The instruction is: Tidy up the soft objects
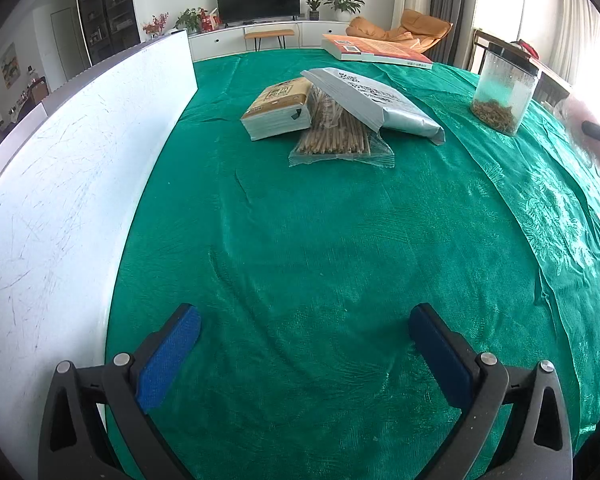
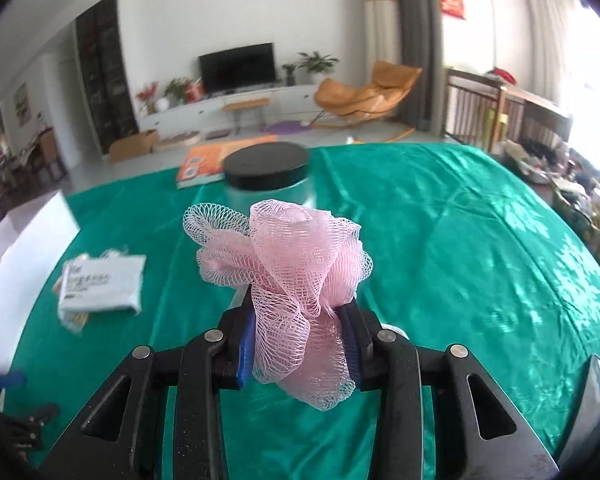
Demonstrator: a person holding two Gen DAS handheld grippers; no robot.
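The jaws of the right gripper (image 2: 300, 344) stood narrowed around a pink mesh bath pouf (image 2: 288, 276), its blue pads (image 2: 247, 344) pressing into the netting from both sides, so the soft ball was pinched and carried above the table rather than lying on it. Most of the pouf bulged out beyond the fingertips, with a paler white loop of netting sticking out at its upper left. The jaws of the left gripper (image 1: 304, 354) stood wide apart with nothing between them, hanging over a bare near stretch of the shiny green tablecloth (image 1: 320, 240). Just behind the pouf in the right wrist view stood a clear plastic jar with a black lid (image 2: 266, 164), and beyond that jar, at the far edge of the table, lay an orange-covered book (image 2: 208, 160). Far across the cloth in the left wrist view sat a small pile: a brown-wrapped pack of paper tissues (image 1: 278, 114) on the left, a clear packet of thin tan sticks (image 1: 340, 136) just beside it, and a silver-grey foil pouch (image 1: 374, 100) lying tilted across the two. A white board (image 1: 72, 184) stood on edge along the left side of the table.
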